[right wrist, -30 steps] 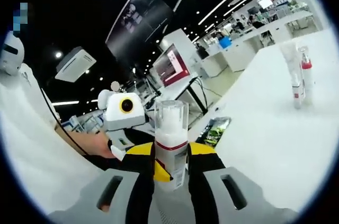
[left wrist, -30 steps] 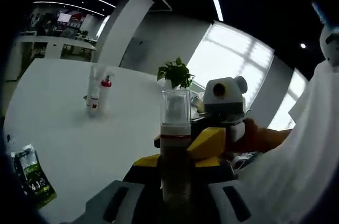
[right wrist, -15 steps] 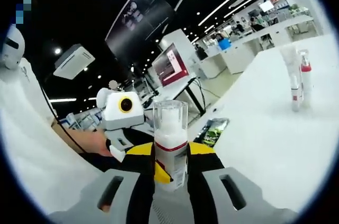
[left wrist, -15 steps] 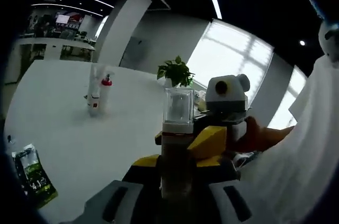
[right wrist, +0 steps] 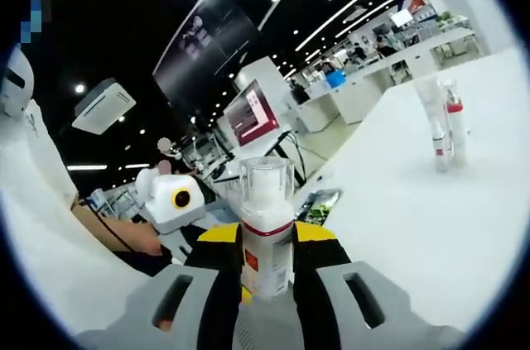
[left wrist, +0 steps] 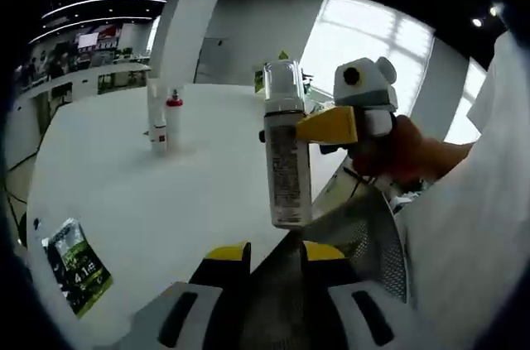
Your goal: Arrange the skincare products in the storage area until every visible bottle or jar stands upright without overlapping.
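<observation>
Centre frame, the right hand-held gripper (right wrist: pixel 265 263) clamps the clear-capped bottle (right wrist: pixel 266 230) above the worktop (right wrist: pixel 431 218), left hand-held gripper (left wrist: pixel 269 255) apart; a skewed set-down could tip it onto its side.

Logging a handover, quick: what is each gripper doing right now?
Left gripper: open, holding nothing.
Right gripper: shut on the bottle.

counter (left wrist: pixel 124 193): white, wide, lies ahead of the fingers.
green packet (left wrist: pixel 76 265): flat on the counter, left of the left fingers; in the right gripper view (right wrist: pixel 313 205) just beyond the fingers.
column (left wrist: pixel 178 31): white, far behind the counter.
windows (left wrist: pixel 373 31): bright, far back.
</observation>
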The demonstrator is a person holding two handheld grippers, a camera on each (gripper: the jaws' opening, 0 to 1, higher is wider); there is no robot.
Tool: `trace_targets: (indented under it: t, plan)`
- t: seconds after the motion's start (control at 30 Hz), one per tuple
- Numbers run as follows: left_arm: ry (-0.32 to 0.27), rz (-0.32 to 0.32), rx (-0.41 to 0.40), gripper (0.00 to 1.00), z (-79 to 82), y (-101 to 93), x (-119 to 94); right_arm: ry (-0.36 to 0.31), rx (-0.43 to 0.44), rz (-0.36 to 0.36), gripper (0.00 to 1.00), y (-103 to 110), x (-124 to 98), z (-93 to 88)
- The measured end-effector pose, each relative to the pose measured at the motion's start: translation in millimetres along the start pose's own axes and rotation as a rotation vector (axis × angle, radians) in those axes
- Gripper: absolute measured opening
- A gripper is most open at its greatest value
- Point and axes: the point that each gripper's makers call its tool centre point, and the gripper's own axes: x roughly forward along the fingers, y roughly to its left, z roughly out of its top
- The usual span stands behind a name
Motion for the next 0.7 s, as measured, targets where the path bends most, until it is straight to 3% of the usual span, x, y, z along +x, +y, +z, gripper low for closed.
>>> trace_targets:
  t: [0.17, 0.4, 0.57, 0.7]
  plan:
    - [0.019, 0.081, 0.007, 0.23, -10.0, 18.3, -15, 0.001, -0.006, -0.014, 0.2, 3, -5, -0.1]
    - [0.135, 0.171, 0.167, 0.21, -35.5, 42.8, -25, -0.011, 0.024, -0.086, 0.2, -9, -4, 3.1]
    - [0.1, 0.191, 0.097, 0.21, -38.7, 55.1, -22, 0.002, 0.007, -0.115, 0.2, -8, 3, 12.4]
    - [0.135, 0.217, 0.125, 0.21, -47.7, 65.6, -19, 0.047, -0.009, -0.129, 0.2, -9, 12, 12.1]
